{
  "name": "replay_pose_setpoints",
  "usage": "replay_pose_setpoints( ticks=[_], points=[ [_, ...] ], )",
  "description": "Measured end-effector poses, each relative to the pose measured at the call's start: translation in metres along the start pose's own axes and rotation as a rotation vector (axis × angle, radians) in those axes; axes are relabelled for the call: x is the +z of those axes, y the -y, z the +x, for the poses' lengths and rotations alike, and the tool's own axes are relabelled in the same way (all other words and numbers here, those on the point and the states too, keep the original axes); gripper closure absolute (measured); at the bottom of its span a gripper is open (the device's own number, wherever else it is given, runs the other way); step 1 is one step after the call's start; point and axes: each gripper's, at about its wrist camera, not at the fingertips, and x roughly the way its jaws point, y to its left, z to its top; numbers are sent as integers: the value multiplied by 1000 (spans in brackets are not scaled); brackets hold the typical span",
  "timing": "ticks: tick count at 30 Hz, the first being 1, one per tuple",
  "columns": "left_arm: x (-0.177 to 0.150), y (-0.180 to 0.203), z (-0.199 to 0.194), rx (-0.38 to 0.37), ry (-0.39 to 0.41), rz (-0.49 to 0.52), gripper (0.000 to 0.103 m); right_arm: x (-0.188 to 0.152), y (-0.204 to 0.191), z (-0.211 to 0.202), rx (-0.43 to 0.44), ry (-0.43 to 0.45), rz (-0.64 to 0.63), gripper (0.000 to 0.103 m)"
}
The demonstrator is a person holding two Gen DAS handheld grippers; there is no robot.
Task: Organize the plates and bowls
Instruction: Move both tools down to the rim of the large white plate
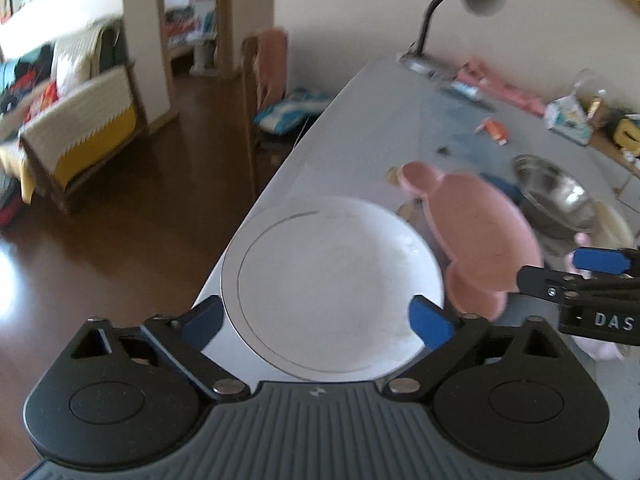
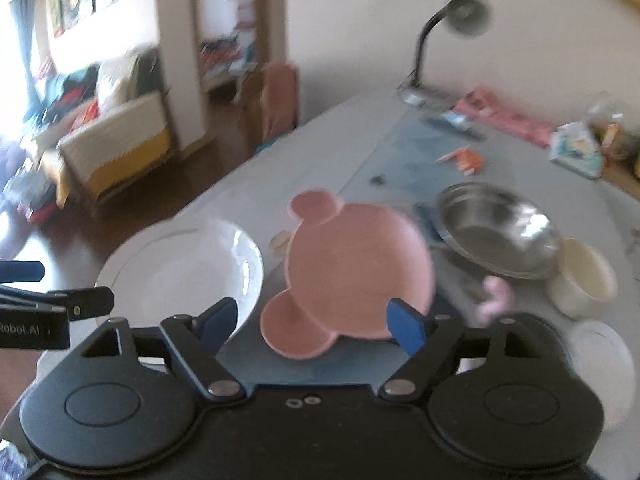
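Left claw spread, jaws astride the near rim of the white plate, not pinching; likely lining up a grasp. Right claw spread at the pink eared plate, just right of the white one; pads look clear of it. Both plates empty. Farther right on the tabletop: steel bowl and cream bowl, both empty.
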Motion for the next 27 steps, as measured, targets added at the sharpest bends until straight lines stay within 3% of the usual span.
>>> replay_pose_setpoints(
  ticks=[4, 8, 10, 15, 19, 21, 23, 27],
  points=[
    [12, -10, 37, 45, -91, -64, 11, 22, -1, 40, 60, -92, -11, 28],
    [21, -23, 65, 68, -186, -123, 27, 38, -7, 71, 119, -181, -38, 38],
    [25, -28, 75, 77, -224, -153, 28, 44, -9, 82, 139, -216, -37, 44],
    [32, -32, 80, 105, -251, -165, 35, 55, -11, 106, 172, -294, -13, 64],
    [33, -45, 74, 121, -248, -213, 40, 61, -13, 115, 179, -312, -25, 67],
    [39, -50, 70, 126, -228, -233, 42, 66, -14, 119, 183, -319, -35, 75],
    [41, -54, 64, 145, -205, -228, 42, 71, -14, 117, 194, -310, -24, 75],
    [36, -63, 73, 142, -259, -266, 42, 76, -17, 129, 199, -332, -29, 73]
  ],
)
